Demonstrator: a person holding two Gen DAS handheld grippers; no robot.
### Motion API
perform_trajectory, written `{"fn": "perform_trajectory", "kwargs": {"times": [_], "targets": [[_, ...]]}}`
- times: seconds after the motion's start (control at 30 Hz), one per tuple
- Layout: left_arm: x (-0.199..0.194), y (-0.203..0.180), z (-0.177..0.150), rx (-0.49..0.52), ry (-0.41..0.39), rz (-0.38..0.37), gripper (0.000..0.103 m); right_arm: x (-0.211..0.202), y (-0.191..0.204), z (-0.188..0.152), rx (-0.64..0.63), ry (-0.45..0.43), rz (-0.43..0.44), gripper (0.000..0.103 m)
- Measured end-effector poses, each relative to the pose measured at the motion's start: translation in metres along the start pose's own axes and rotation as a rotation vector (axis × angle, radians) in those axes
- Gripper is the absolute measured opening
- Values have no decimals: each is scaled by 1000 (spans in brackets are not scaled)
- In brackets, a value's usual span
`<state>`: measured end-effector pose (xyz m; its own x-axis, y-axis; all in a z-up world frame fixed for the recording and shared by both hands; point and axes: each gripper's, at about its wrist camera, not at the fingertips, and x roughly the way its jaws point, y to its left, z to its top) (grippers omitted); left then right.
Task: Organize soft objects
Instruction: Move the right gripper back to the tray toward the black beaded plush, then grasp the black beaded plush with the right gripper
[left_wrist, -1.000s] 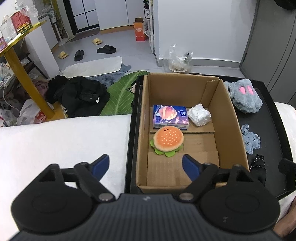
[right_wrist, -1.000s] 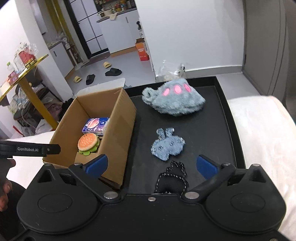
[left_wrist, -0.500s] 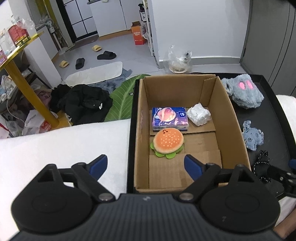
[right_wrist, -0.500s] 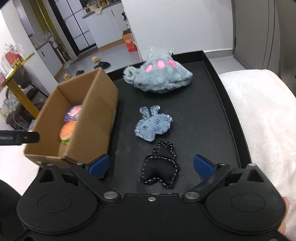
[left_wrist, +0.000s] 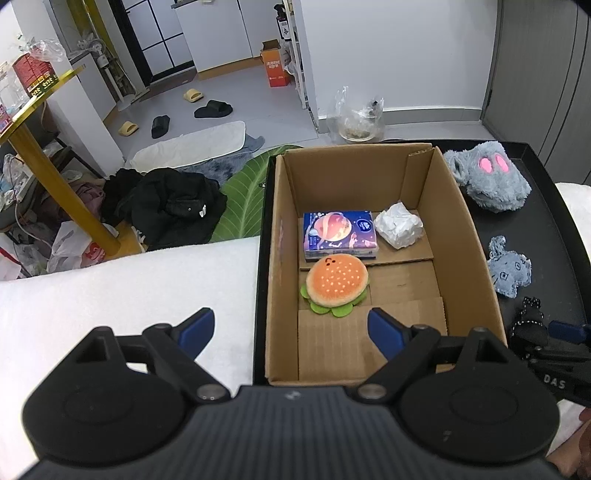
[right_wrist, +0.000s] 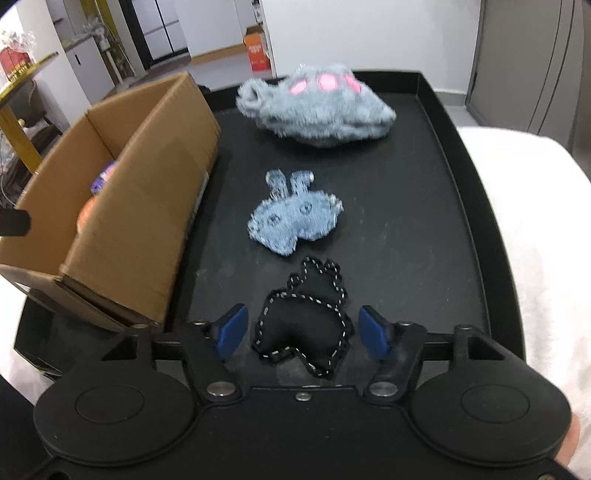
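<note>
Two blue pads of the right gripper (right_wrist: 302, 332) stand spread either side of the black stitched toy (right_wrist: 304, 325) lying on the black tray (right_wrist: 454, 184), not yet touching it. The left gripper (left_wrist: 290, 330) hangs spread near the cardboard box (left_wrist: 476, 240). Closing too high could pinch only the chain and drop it.

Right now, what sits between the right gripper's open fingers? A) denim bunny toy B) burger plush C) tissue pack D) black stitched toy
D: in the right wrist view the black stitched toy lies on the black tray between the open right gripper fingers, not yet squeezed; the denim bunny toy lies farther out.
</note>
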<state>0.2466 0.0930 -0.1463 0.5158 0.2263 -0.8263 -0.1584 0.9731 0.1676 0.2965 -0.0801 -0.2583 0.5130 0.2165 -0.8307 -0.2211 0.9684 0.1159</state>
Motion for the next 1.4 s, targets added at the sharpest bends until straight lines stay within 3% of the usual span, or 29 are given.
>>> {"fn": "perform_trajectory", "kwargs": {"times": [0.1, 0.17, 0.47, 0.97, 1.4], "targets": [[0, 0, 0, 1, -1, 0, 89, 4, 4, -3, -29, 7, -24, 57], [0, 0, 0, 1, -3, 2, 89, 3, 6, -3, -51, 3, -41, 46], [-3, 3, -1, -12, -6, -2, 89, -6, 4, -1, -43, -25, -33, 22], [-3, 6, 0, -34, 1, -9, 89, -29, 4, 10, -46, -43, -5, 19], [-2, 14, -1, -75, 3, -31, 89, -67, 15, 43, -90, -129, 2, 20]]}}
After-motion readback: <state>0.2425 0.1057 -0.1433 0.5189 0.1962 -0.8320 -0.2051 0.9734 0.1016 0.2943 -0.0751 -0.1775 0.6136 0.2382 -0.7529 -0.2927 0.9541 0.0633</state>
